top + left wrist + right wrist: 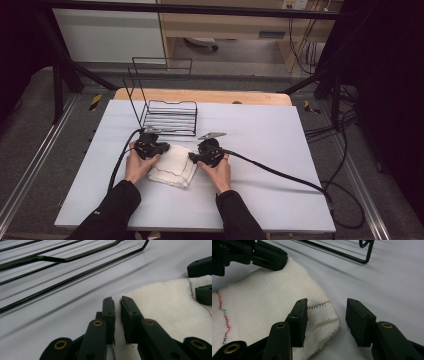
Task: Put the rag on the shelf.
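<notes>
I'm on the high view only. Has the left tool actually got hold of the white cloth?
Observer: Yes. In the left gripper view the left tool has its jaws closed down on the edge of the cloth, with fabric pinched between them.
Operator: And the right tool?
Observer: The right tool is open. It straddles a folded corner of the cloth, one jaw above the fabric and the other over the bare table.
Operator: Any mark to aim at near that corner?
Observer: A short line of multicoloured stitching runs between the right tool's jaws.
</notes>
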`<state>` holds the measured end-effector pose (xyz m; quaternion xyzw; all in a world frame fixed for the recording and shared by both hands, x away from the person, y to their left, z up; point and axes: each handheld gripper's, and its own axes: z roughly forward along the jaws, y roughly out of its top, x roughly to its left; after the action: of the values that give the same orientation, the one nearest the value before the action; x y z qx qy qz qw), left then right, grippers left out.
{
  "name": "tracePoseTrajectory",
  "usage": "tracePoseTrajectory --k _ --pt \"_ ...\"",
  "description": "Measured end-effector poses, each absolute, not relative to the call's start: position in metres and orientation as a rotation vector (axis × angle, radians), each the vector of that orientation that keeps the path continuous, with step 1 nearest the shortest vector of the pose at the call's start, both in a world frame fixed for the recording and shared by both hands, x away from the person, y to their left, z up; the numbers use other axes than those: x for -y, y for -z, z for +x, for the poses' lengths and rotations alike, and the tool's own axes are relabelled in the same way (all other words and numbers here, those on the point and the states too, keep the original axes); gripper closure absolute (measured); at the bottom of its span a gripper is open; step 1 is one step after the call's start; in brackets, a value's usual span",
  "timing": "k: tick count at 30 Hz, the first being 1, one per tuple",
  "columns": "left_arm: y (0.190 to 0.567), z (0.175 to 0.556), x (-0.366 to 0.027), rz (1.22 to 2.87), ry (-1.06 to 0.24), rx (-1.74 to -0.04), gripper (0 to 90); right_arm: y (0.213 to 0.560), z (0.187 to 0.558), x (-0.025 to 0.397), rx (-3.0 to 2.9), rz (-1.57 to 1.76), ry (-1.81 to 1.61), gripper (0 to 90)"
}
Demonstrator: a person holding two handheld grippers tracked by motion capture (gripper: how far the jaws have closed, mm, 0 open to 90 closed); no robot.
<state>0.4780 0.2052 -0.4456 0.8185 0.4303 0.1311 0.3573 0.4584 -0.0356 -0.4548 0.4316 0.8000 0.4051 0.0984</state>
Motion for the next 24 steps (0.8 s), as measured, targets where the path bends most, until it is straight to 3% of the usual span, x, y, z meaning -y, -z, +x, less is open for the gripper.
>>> tracePoseTrajectory --k 13,24 --pt "0.4458 0.4784 -0.2061 2.108 -0.328 -1.113 80.6 0.4547 0.4564 0.0322 -2.38 1.387 -1.236 75.8" --pt "0.4451 0.4798 -0.2098 2.073 -0.28 -1.143 82.8 0.4537 0.4559 0.0322 -2.377 1.407 -1.249 81.7"
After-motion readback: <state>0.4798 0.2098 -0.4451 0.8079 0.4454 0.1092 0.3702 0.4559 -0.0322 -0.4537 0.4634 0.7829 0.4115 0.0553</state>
